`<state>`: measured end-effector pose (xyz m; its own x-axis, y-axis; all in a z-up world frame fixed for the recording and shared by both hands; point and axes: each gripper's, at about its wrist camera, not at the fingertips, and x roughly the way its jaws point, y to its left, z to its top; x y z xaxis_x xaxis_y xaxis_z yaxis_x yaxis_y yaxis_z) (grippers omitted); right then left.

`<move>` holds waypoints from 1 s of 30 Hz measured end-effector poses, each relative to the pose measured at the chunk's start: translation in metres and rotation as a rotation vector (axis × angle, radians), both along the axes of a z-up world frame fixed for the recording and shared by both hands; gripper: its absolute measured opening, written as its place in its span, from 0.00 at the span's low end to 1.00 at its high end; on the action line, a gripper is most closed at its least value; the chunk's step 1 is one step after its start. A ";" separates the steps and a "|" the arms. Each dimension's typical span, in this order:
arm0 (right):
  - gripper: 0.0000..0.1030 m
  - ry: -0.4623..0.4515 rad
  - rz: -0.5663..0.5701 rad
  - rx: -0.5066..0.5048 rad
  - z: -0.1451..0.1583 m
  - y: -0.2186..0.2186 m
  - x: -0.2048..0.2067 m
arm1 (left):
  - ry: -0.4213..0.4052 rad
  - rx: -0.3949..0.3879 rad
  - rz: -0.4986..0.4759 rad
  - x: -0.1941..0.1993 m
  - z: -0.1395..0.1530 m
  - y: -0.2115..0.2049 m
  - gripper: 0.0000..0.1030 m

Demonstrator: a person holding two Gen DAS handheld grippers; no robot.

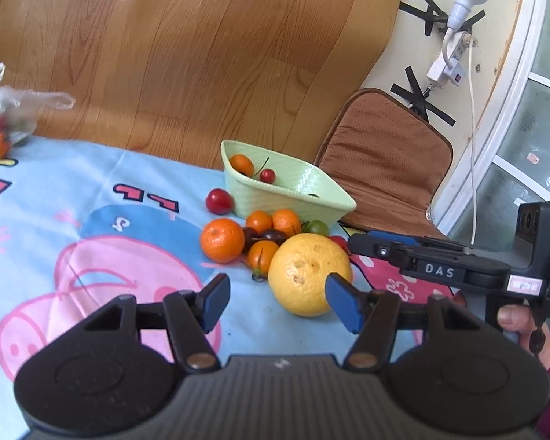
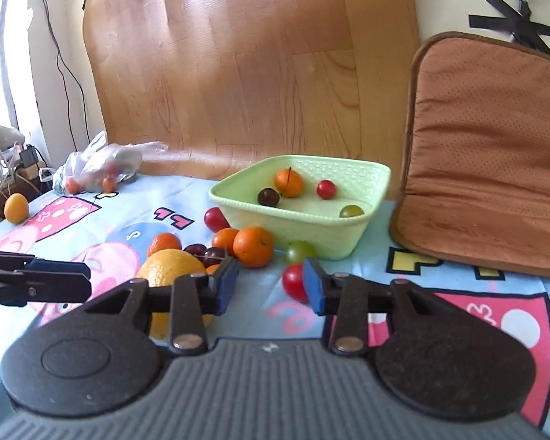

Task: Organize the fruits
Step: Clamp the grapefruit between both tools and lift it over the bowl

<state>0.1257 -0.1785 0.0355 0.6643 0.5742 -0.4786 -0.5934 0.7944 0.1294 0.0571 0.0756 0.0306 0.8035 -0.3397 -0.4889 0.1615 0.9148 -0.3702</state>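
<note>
Four small fruits lie in green basket (image 2: 363,227).

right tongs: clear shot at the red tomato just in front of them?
Probably yes. The right tongs stand open, with the red tomato just ahead, beside the gap. Nothing lies between them; the green grape sits further back.

ribbed glossy plastic basket (image 2: 348,242), printed cloth sheet (image 2: 458,311), wood-grain board (image 2: 238,73), dimpled orange (image 1: 304,275).
</note>
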 end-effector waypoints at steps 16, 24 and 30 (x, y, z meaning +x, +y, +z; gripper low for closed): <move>0.42 0.521 0.079 0.493 -0.024 -0.014 0.021 | 0.069 -0.138 -0.050 0.031 -0.016 -0.009 0.72; 0.52 0.550 0.132 0.491 -0.022 -0.002 0.007 | 0.070 -0.136 -0.024 0.019 -0.021 0.000 0.61; 0.52 0.398 0.137 0.503 0.018 -0.005 0.017 | -0.033 -0.054 -0.068 0.047 0.026 -0.011 0.61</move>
<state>0.1431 -0.1834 0.0536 0.3963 0.8590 -0.3240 -0.5150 0.5001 0.6962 0.1038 0.0649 0.0568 0.7932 -0.4189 -0.4420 0.2352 0.8802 -0.4122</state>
